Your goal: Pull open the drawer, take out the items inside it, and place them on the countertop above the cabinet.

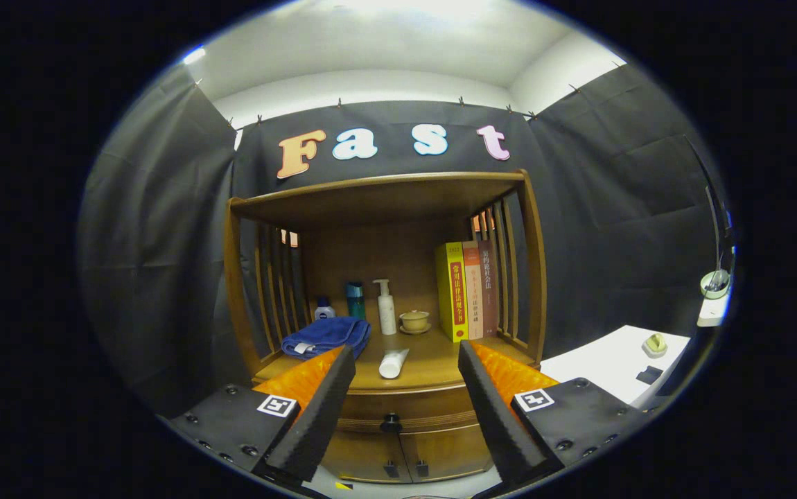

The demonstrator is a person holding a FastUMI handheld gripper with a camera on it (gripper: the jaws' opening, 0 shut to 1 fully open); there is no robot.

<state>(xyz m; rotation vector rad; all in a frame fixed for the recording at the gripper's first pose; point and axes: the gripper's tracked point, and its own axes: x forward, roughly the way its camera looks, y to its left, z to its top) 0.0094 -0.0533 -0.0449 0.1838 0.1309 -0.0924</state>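
**Closed drawer, gripper spread wide in front of the cabinet**

Black cloth hangs all around the booth, and against it stands a wooden cabinet (pixel 384 291) with slatted sides and a shelf roof. In the gripper view, the countertop (pixel 433 360) of this cabinet carries several things. At the left lies a folded blue towel (pixel 327 335). Behind the towel stand a small bottle (pixel 324 309) and a teal bottle (pixel 355 299). Near the middle stands a white pump bottle (pixel 386 306), and just beside it a small cup (pixel 414 321) sits on a saucer. A white tube (pixel 393 362) lies in front of the pump bottle, near the front edge of the countertop. At the right, three books (pixel 468 290) stand upright against the slats.

Below the countertop is the drawer (pixel 398 410); it is closed, and its dark knob (pixel 390 421) sits in the middle of its front. Two small doors are under the drawer.

The gripper (pixel 407 360) has its fingers wide apart and holds nothing. The drawer knob shows between the fingers, and they do not touch it.

To the right of the cabinet stands a white table (pixel 599 367) with small objects.
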